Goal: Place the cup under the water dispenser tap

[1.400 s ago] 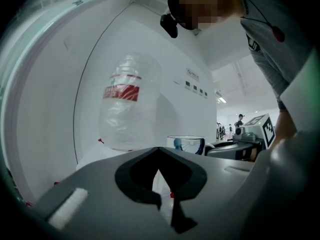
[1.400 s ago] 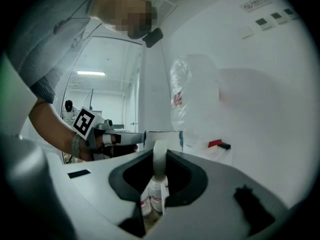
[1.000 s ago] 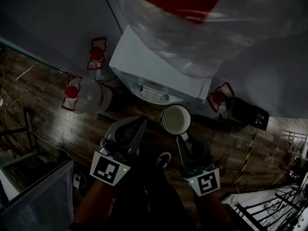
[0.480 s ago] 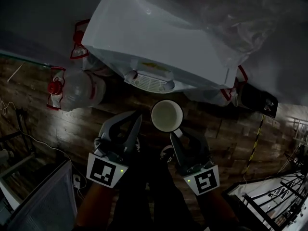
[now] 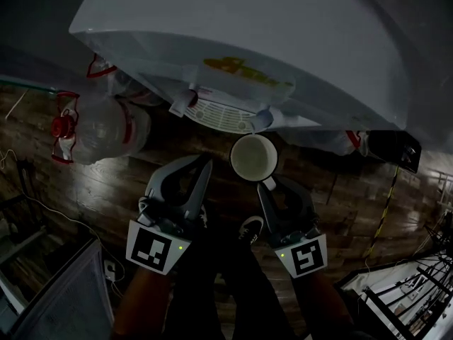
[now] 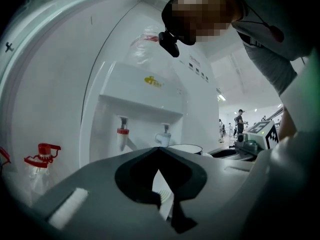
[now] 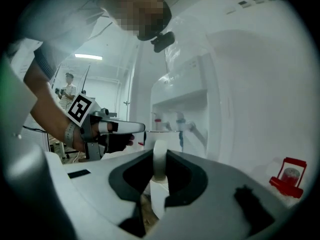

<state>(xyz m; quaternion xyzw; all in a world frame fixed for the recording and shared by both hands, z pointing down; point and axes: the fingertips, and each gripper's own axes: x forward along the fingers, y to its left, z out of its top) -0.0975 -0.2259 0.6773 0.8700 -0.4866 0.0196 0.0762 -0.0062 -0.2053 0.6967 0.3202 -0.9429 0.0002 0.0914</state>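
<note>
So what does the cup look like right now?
The cup is white and round, with a thin rim, and looks empty. It is upright, mouth up, held in the air. Only the right hand-held gripper touches it, pinching its handle. It hangs just in front of the bluish tap of the water dispenser, above the wooden floor.

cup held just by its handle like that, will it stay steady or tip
Probably rigid: the cup looks like glazed ceramic or enamel, so it won't flex. It looks empty, so likely light. The right gripper pinches only the thin handle, so the cup may pivot or droop if bumped.
</note>
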